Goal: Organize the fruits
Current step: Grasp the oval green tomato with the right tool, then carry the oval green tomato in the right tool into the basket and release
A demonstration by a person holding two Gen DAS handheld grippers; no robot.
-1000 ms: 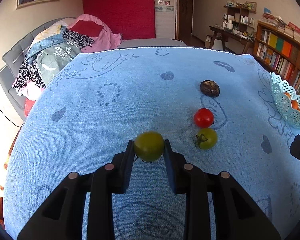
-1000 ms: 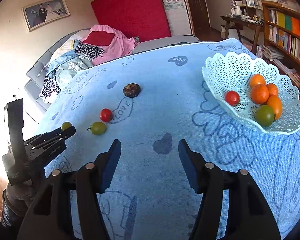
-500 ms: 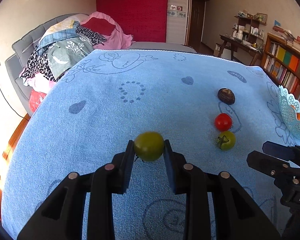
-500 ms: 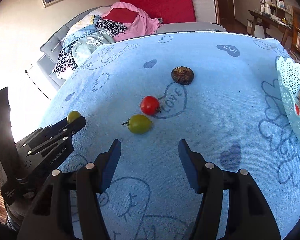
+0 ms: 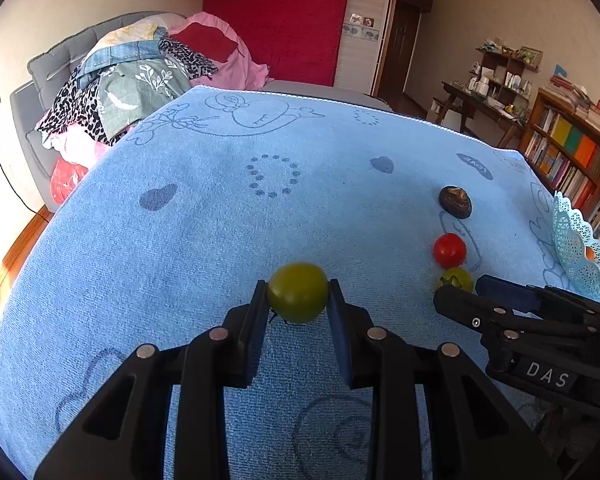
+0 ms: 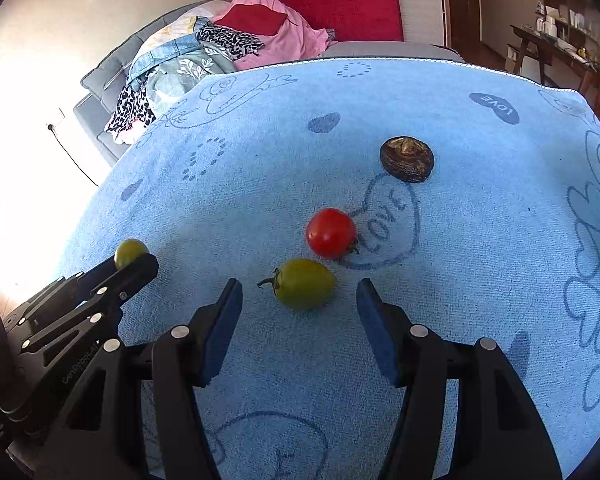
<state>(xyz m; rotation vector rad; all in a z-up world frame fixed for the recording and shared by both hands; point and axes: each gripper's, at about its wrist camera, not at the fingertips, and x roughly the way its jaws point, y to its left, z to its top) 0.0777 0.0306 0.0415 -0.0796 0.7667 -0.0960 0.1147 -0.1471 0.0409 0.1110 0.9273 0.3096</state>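
My left gripper (image 5: pixel 298 294) is shut on a green tomato (image 5: pixel 298 292), held above the blue towel; it also shows in the right wrist view (image 6: pixel 129 252). My right gripper (image 6: pixel 299 300) is open, its jaws on either side of a second green tomato (image 6: pixel 305 283) lying on the towel. A red tomato (image 6: pixel 331 233) lies just beyond it, and a dark brown fruit (image 6: pixel 407 159) farther back. In the left wrist view the right gripper (image 5: pixel 464 292) reaches in from the right, partly hiding the second green tomato (image 5: pixel 456 278) below the red tomato (image 5: pixel 449 249).
A white lace-pattern basket (image 5: pixel 578 252) holding orange fruit stands at the towel's right edge. The blue towel (image 6: pixel 260 128) covers the whole table. A sofa with piled clothes (image 5: pixel 140 76) lies behind, and bookshelves (image 5: pixel 572 148) at the right.
My right gripper has moved left and forward, closing in on the second green tomato until it sits between the open jaws. My left gripper still holds its green tomato and has shifted slightly.
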